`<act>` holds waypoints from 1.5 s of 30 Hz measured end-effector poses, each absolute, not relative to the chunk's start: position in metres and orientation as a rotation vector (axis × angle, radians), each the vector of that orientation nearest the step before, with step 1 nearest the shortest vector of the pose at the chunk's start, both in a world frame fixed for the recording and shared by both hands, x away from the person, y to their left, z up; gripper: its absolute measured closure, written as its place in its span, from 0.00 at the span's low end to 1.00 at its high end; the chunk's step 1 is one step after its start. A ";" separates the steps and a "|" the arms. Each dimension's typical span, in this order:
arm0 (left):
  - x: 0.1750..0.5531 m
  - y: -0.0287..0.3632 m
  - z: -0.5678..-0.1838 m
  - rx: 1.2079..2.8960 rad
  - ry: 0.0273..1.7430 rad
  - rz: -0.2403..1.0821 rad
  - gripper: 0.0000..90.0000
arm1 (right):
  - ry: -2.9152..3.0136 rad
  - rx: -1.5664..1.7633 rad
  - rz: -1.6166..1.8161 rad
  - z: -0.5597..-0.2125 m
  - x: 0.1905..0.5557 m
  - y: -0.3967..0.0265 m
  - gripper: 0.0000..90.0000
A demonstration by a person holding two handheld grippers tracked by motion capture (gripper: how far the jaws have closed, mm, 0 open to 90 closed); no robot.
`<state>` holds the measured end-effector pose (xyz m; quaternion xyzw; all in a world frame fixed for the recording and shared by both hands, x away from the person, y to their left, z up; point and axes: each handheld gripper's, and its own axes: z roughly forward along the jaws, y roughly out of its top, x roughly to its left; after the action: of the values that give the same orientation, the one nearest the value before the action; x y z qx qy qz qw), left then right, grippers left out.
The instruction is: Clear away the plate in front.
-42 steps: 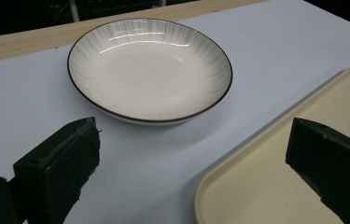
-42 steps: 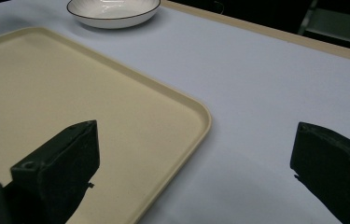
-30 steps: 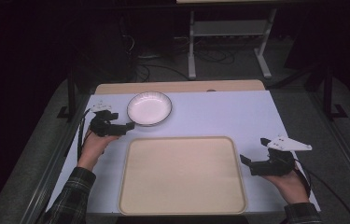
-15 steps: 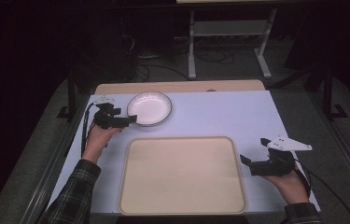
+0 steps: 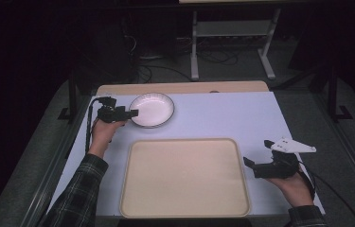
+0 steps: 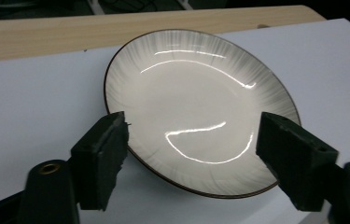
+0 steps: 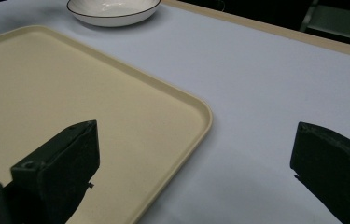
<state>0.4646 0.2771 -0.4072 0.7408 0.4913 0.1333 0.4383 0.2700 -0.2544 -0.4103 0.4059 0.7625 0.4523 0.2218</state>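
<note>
Since a second ago the left gripper has slid across to the near-left rim of the white plate, its jaws closing in but still spread, pads clear of the rim. A grasp looks imminent. The plate lies flat and round, with no long axis, beyond the empty tray. The right gripper rests spread beside the tray.

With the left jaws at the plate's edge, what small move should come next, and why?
Probably ease the left gripper a little further over the near rim of the plate while closing. Its jaws have just been closing, yet they straddle the rim without pressing on it, so nothing is gripped.
</note>
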 end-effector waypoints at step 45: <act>0.479 0.277 -0.445 1.661 1.635 0.078 0.73 | 2.115 1.124 1.242 -0.411 0.271 -0.254 0.01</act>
<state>0.4792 0.2769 -0.4451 0.6548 0.6445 0.0308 0.3936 0.2708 -0.2544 -0.4105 0.4063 0.7647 0.4491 0.2202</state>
